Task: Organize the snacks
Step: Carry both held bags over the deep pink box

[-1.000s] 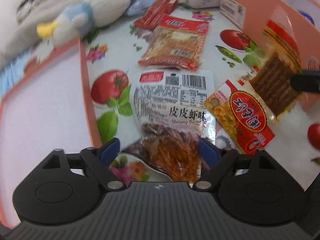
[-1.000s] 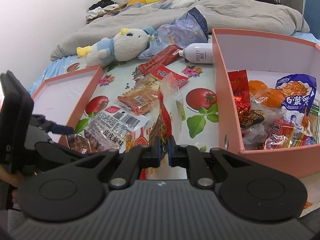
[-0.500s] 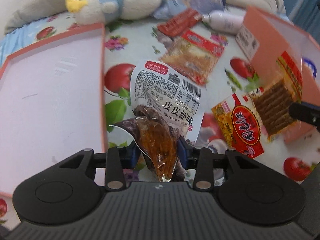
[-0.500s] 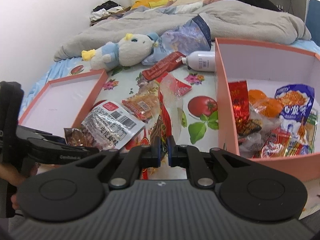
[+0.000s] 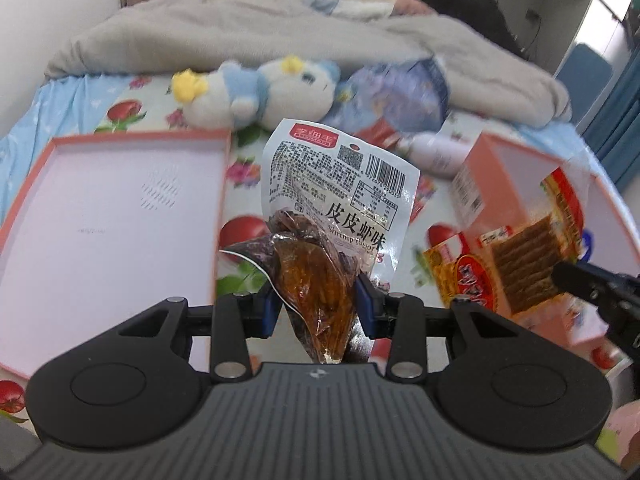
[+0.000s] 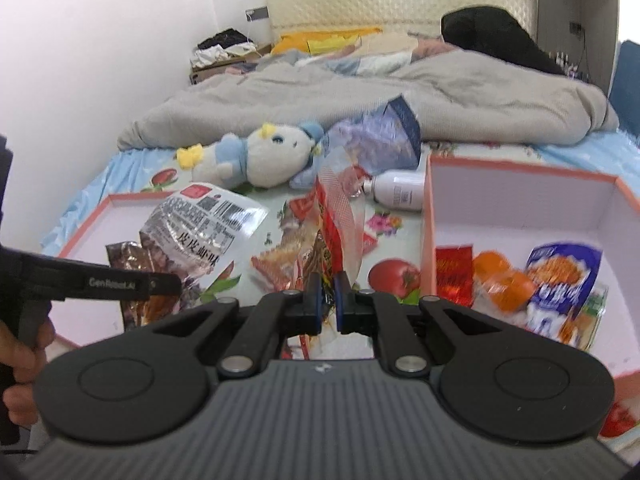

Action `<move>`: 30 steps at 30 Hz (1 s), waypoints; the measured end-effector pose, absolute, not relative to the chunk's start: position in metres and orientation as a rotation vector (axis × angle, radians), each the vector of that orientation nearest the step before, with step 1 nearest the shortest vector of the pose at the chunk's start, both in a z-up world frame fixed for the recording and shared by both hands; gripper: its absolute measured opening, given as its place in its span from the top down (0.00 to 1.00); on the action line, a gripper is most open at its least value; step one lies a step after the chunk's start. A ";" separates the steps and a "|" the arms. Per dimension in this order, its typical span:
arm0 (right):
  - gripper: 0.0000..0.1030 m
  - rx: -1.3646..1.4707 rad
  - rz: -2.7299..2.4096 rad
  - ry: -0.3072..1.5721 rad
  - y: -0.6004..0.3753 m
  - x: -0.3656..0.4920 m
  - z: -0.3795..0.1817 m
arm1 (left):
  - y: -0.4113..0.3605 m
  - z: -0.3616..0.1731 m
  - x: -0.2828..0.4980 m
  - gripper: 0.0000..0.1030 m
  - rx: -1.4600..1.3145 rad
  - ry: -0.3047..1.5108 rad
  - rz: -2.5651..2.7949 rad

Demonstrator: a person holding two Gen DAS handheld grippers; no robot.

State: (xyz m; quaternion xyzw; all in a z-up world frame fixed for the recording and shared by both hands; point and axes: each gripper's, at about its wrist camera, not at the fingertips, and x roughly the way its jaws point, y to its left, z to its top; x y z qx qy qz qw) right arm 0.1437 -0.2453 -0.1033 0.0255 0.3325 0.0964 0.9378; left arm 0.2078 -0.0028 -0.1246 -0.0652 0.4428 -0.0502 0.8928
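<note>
While clamped, shrimp packet [image 5: 336, 216] between left gripper [image 5: 316, 312] pads

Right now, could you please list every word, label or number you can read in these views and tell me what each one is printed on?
"皮皮虾味" and "Shrimp flavor": white snack packet held in the left gripper.
"GenRobot.AI": side of the left gripper, in the right wrist view.
Fine print, barcode digits and red logo on that packet: too small.
Red-and-yellow snack packet characters: blurred.
White bottle label: blurred.
</note>
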 end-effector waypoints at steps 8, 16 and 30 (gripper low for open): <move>0.92 0.054 0.170 0.647 -0.270 0.149 -0.073 | -0.026 -0.086 0.217 0.57 -0.165 0.865 -0.118; 0.92 0.067 0.127 0.598 -0.292 0.156 -0.044 | -0.055 -0.048 0.229 0.57 -0.171 0.823 -0.171; 0.92 0.059 0.009 0.473 -0.347 0.161 0.008 | -0.140 0.022 0.250 0.57 -0.119 0.703 -0.319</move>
